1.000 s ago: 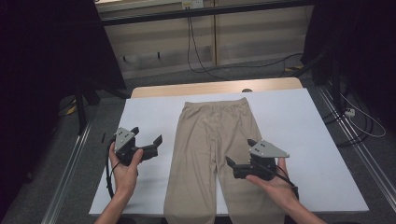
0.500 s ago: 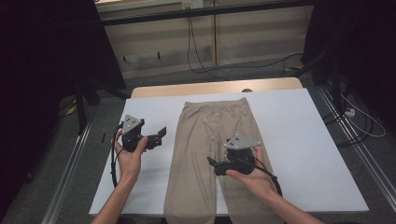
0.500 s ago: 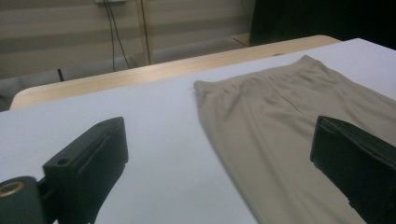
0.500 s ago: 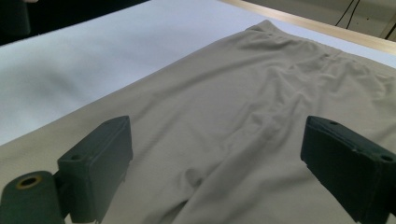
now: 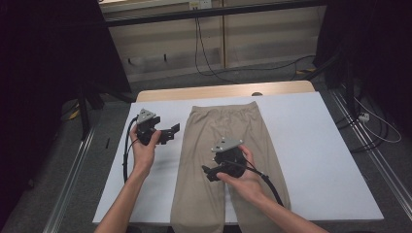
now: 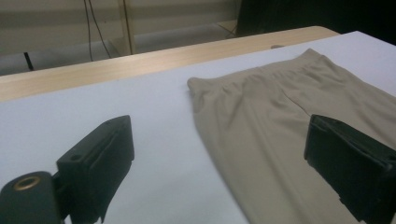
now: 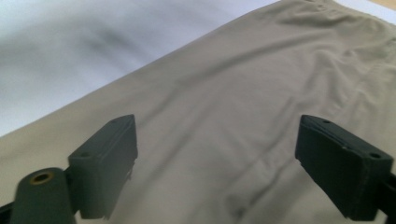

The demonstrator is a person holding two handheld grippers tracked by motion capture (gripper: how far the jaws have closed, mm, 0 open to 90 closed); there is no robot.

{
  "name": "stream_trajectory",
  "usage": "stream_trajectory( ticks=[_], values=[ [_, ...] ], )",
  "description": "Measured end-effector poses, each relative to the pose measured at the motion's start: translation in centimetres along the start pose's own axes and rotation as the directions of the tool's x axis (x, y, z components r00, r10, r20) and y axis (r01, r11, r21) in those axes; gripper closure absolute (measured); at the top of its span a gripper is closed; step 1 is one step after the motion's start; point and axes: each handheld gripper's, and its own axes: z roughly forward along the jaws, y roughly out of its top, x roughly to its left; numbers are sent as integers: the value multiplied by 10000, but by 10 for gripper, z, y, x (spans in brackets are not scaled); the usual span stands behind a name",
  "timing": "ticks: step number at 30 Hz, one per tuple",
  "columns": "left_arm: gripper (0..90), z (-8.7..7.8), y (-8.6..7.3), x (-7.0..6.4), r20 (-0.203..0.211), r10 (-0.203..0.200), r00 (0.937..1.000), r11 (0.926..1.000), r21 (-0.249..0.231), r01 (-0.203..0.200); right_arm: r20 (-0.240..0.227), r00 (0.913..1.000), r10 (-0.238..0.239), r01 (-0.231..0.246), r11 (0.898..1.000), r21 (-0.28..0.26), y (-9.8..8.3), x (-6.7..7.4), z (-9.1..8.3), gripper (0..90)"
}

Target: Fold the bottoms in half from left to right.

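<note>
White sheeting covers the table [image 5: 311, 145], and I take this as the approach before the first grasp: both tongs are closing in on the beige trousers [image 5: 228, 131] and neither has taken hold.

Nearest me, the right gripper [image 5: 210, 171] hangs over the trousers about mid-thigh, by the split between the two legs. Its jaws have just narrowed a touch, yet in the right gripper view they stand wide, with smooth cloth [image 7: 219, 121] beneath and nothing pinched.

A little farther off, the left gripper [image 5: 171, 133] sits over bare sheet just beside the trousers' left edge, pointing at it. In the left gripper view its jaws are spread wide, one over the sheet [image 6: 159, 116], one over fabric.

Farthest away lies the waistband [image 5: 224, 108], near the wooden strip [image 5: 204, 92] at the table's back.

Next, I judge, each gripper must drop to the cloth and pinch only the layer meant to fold.
</note>
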Motion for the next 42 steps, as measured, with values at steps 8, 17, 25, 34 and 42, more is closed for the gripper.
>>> stream_trajectory(
  ticks=[8,17,25,34,42],
  values=[
    [71,21,14,-3,634,-269,9976,9991,-295,289,66,9991,-412,406,9969,674,10,28,25,149],
    [73,37,17,-1,340,-366,9988,9987,-328,377,-529,9913,-1205,1256,9865,1047,24,63,32,337],
    [73,45,14,4,76,-271,9996,9996,-114,272,157,9837,-1792,1774,9809,803,56,59,-4,338],
    [71,54,14,10,-148,-386,9991,9992,-116,384,-630,9945,-832,905,9880,1252,36,78,40,447],
    [67,63,8,12,-211,-446,9988,9990,72,448,-654,9953,-713,798,9871,1387,29,98,61,429]
  ],
)
